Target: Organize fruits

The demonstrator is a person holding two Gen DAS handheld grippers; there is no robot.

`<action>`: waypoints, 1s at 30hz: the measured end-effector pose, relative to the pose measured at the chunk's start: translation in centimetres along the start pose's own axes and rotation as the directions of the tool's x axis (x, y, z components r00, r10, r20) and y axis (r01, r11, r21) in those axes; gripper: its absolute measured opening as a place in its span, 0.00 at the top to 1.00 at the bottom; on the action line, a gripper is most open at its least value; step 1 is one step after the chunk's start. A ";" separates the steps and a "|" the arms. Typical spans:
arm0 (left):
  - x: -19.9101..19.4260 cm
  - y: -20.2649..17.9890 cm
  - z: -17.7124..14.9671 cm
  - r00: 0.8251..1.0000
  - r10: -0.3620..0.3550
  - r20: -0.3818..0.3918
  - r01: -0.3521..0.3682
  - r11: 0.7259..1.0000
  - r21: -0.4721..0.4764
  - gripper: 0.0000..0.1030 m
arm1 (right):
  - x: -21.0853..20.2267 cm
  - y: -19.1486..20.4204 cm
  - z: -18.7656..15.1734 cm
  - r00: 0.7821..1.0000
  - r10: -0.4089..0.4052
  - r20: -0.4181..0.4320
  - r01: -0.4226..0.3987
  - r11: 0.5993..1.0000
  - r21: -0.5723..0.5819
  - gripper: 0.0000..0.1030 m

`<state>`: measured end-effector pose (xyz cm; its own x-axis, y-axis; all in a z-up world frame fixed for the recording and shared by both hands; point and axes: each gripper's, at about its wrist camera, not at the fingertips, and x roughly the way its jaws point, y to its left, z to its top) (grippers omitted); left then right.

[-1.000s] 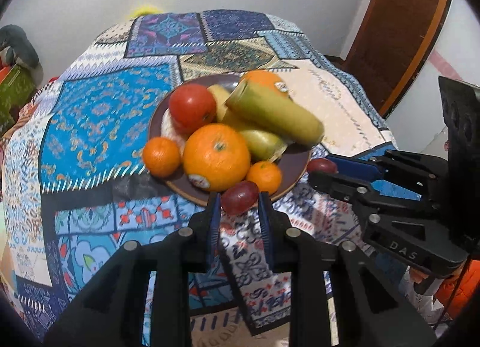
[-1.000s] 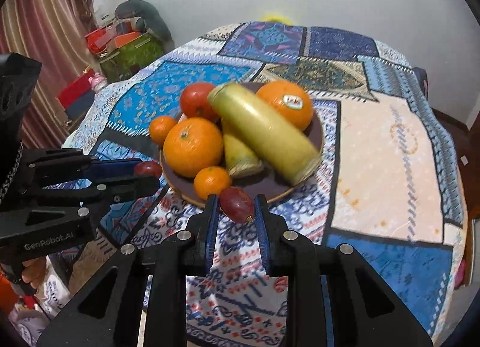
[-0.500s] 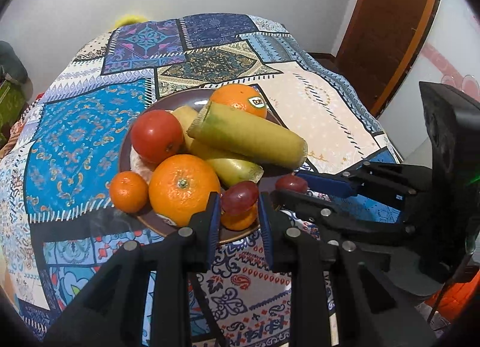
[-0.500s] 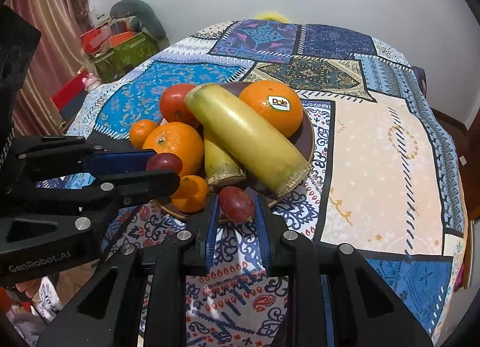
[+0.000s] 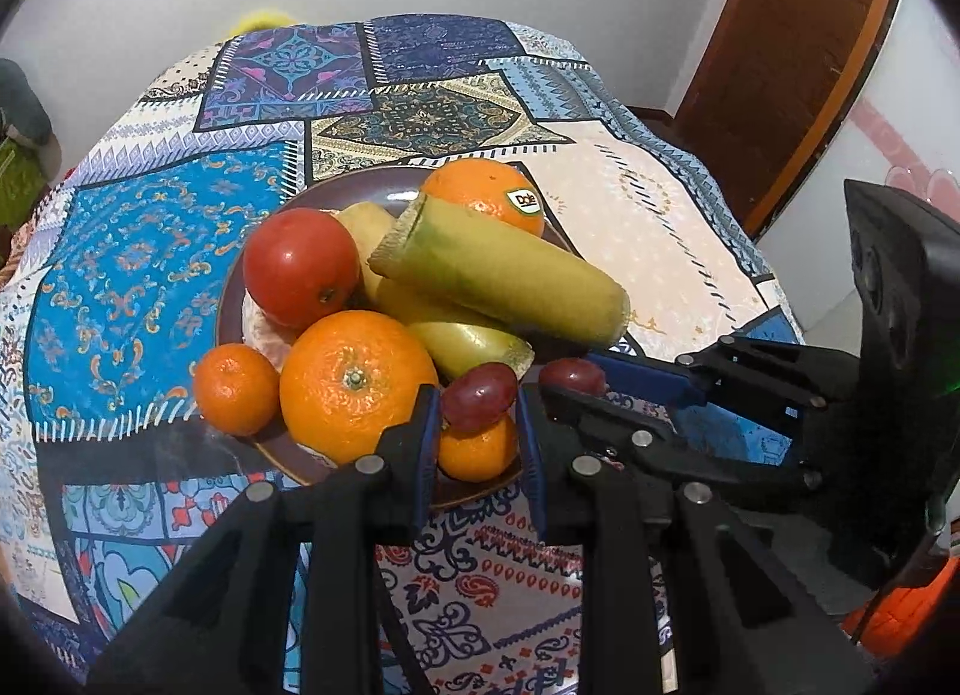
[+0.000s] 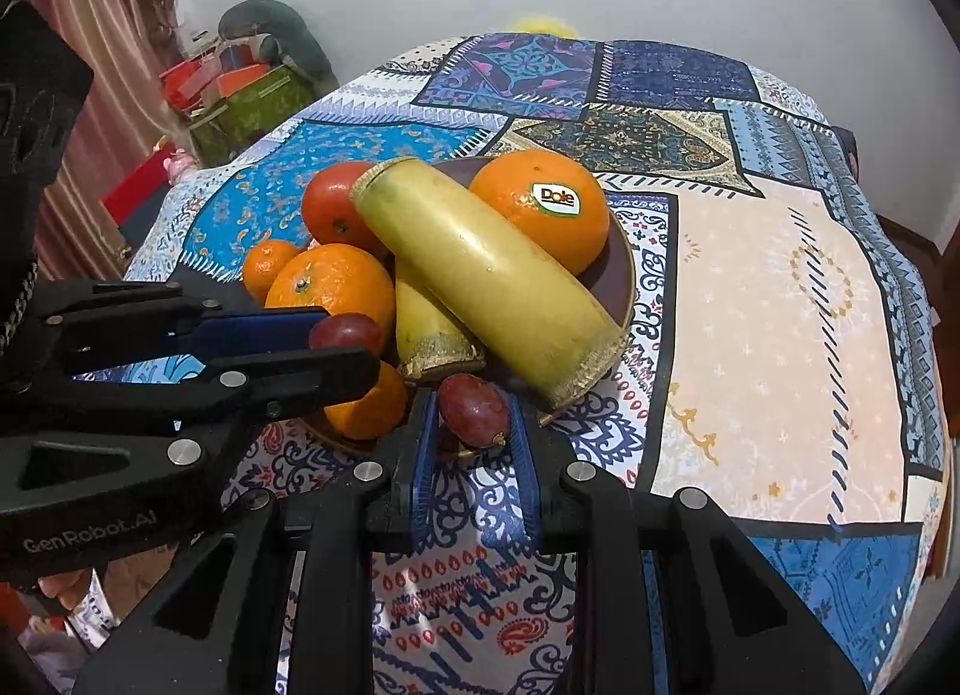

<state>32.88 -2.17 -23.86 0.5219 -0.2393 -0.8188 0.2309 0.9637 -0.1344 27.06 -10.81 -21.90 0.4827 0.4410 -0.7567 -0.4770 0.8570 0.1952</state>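
Surveying from largest down: patchwork-covered tabletop [image 5: 150, 251] carries a round brown plate [image 6: 621, 269] heaped with oranges and long yellow-green fruit pieces [image 6: 486, 275], leaving free room only at the near rim. My left gripper [image 5: 477, 416] has its jaws pinching a small dark-red grape [image 5: 479, 396]; my right gripper [image 6: 471, 422] pinches a second dark-red grape [image 6: 473, 410]. Both hang over that near rim, evidently for placing.
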 end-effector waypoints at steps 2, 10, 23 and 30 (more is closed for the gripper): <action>0.0 0.0 0.0 1.000 0.000 0.000 0.000 1.000 -0.003 0.76 | 0.0 0.0 0.0 1.000 0.000 0.001 0.000 1.000 -0.003 0.78; 0.2 0.5 -0.2 0.999 -0.030 -0.025 0.028 0.999 -0.045 0.74 | 0.0 0.2 -0.1 1.000 0.016 -0.014 -0.016 1.000 -0.008 0.70; -3.7 0.8 -0.8 0.998 0.007 0.055 -0.003 0.998 -0.067 0.74 | -2.3 0.3 -0.1 1.000 -0.021 0.018 0.021 1.000 -0.008 0.64; -12.0 0.8 -0.9 0.969 0.076 0.235 -0.056 0.994 -0.089 0.74 | -9.8 1.8 1.3 0.979 -0.075 0.187 0.081 0.996 -0.026 0.64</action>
<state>26.03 1.57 -14.65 0.7164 -0.1870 -0.6722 0.1273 0.9823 -0.1376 22.43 -13.24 -13.38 0.6460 0.4175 -0.6390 -0.4552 0.8827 0.1166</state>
